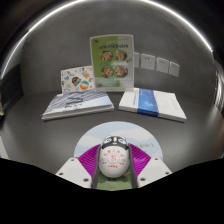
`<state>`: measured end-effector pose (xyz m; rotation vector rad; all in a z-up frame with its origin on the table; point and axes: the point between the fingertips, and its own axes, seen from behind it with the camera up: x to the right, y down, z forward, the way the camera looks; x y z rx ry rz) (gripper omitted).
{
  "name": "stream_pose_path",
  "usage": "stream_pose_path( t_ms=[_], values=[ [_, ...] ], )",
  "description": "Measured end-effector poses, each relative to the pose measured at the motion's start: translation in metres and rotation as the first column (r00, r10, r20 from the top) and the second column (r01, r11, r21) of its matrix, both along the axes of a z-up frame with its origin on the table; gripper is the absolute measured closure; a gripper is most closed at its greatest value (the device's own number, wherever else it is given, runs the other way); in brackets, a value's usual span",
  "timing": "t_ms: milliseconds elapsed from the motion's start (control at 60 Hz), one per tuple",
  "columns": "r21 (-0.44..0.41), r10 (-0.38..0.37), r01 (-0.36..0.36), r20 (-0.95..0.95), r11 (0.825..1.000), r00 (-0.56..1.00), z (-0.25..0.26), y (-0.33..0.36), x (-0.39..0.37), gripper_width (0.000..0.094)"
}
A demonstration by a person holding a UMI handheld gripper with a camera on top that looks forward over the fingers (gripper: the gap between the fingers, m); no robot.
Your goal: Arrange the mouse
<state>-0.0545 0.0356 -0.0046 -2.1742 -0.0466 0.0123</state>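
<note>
The mouse [114, 160], white and rounded, sits right between the fingers [113, 168], and both purple pads [89, 157] look pressed against its sides, so I read it as gripped. Whether it is lifted or its underside is on the surface is hidden from here.

Directly under and just ahead of the mouse lies a round light-coloured mat [116, 133] on the dark tabletop [30, 125]. Looks like the likely place for the mouse, though that's my guess from the layout.

Beyond the mat: a book with a colourful cover [72, 103] lying flat on the left, a white book with a blue band [150, 102] lying flat on the right, the two well apart with the mat between and in front of them. Behind them an illustrated booklet [112, 59] stands upright against the wall. A row of wall sockets [158, 64] to the right of it.

Progress, as a judgement: the pick is done, mouse is in hand and already at or over the mat. What's left is setting it down squared up on the mat, opening the fingers and backing off. So roughly the middle to late part of the task; release not yet made.
</note>
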Motion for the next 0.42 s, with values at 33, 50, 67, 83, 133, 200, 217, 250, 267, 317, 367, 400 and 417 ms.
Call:
stream_pose_path(
  t_ms=[33, 50, 67, 83, 133, 200, 217, 250, 267, 317, 367, 400, 417],
  values=[
    [-0.002, 0.004, -0.004, 0.004, 1.0, 1.0, -0.001, 0.002, 0.0, 0.0449],
    [-0.008, 0.008, -0.008, 0.007, 1.0, 1.0, -0.002, 0.002, 0.0, 0.0433],
    [-0.014, 0.011, -0.011, 0.009, 1.0, 1.0, -0.002, 0.002, 0.0, 0.0416],
    [-0.018, 0.012, -0.012, 0.008, 1.0, 1.0, -0.003, 0.002, 0.0, 0.0401],
    [-0.043, 0.003, -0.003, -0.006, 0.999, 1.0, -0.003, -0.001, 0.001, 0.0346],
    [-0.06, -0.01, 0.009, -0.027, 0.998, 1.0, -0.002, -0.008, 0.003, 0.0142],
    [-0.06, -0.008, 0.007, -0.031, 0.998, 0.999, 0.0, -0.01, 0.003, 0.0091],
    [-0.056, -0.004, 0.002, -0.04, 0.998, 0.999, 0.004, -0.017, 0.005, 0.0072],
    [-0.054, -0.001, -0.001, -0.045, 0.999, 0.999, 0.007, -0.021, 0.005, 0.0077],
    [-0.055, 0.015, -0.018, -0.055, 0.998, 0.998, 0.015, -0.037, 0.01, 0.0082],
    [-0.045, 0.023, -0.026, -0.063, 0.999, 0.998, 0.023, -0.053, 0.016, 0.0079],
    [-0.044, 0.029, -0.032, -0.065, 0.999, 0.997, 0.029, -0.065, 0.022, 0.008],
    [-0.045, 0.033, -0.036, -0.065, 0.998, 0.997, 0.03, -0.07, 0.025, 0.008]
  ],
)
